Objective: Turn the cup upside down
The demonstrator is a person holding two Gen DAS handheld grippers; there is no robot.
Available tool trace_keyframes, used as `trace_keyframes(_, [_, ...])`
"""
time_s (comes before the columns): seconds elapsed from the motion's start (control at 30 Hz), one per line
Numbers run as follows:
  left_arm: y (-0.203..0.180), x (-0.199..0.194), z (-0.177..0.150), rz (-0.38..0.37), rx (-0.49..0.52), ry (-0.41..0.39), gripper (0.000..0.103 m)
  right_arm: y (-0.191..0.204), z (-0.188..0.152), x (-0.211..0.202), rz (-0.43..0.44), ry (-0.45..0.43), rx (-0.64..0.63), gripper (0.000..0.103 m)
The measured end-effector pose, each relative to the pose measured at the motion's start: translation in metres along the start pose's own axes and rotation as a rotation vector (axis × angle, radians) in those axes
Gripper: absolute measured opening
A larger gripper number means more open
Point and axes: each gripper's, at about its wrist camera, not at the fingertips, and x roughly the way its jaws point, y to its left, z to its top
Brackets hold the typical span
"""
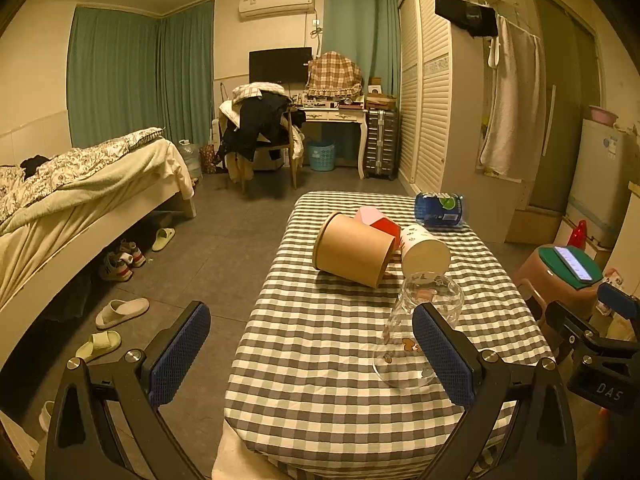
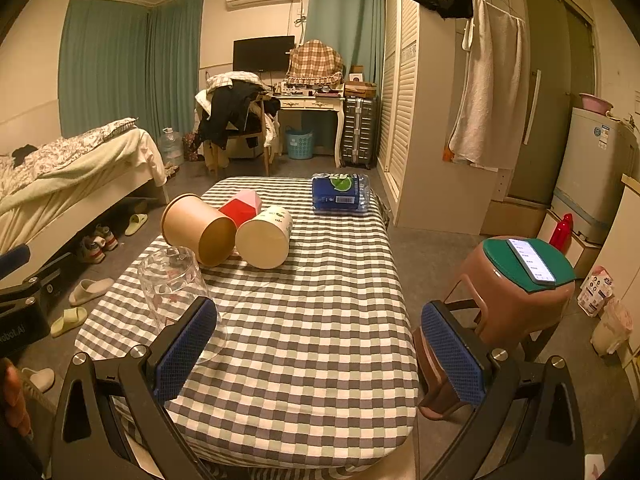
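Glass cup (image 1: pixel 420 332): a clear glass with small cartoon prints stood mouth-down on the checked cloth, near the table's front half; its wide rim met the cloth and its rounded base pointed up, leaning slightly away from the cameras. In the right wrist view it (image 2: pixel 176 284) showed partly behind that gripper's left pad.
Left gripper (image 1: pixel 312 354): its jaws were spread wide and held nothing; the right blue pad overlapped the glass in the picture, but whether it touched could not be told.
Right gripper (image 2: pixel 320 356): its jaws were also spread wide and empty, hovering over the near end of the table, the glass just beside its left pad.
Table (image 1: pixel 320 360): it was covered with a grey, white and pale green checked cloth.
Brown paper cup (image 1: pixel 354 250): it lay on its side behind the glass, its base end towards the cameras.
White paper cup (image 1: pixel 425 249): it lay on its side just right of the brown one, close behind the glass.
Red and pink box (image 1: pixel 376 220): it sat behind the two paper cups, partly hidden by them.
Blue packet (image 1: pixel 440 209): it rested at the far right corner of the table.
Stool (image 2: pixel 520 292): a brown plastic stool stood right of the table with a phone (image 2: pixel 530 260) lying lit on its green top.
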Motion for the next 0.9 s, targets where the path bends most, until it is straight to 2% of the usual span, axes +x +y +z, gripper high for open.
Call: trace_keyframes(0.9, [0.0006,0.0,-0.0006,0.0,-0.001,0.002,0.103,0.0047,-0.0012,0.0002,0.003,0.001,-0.009,0.103])
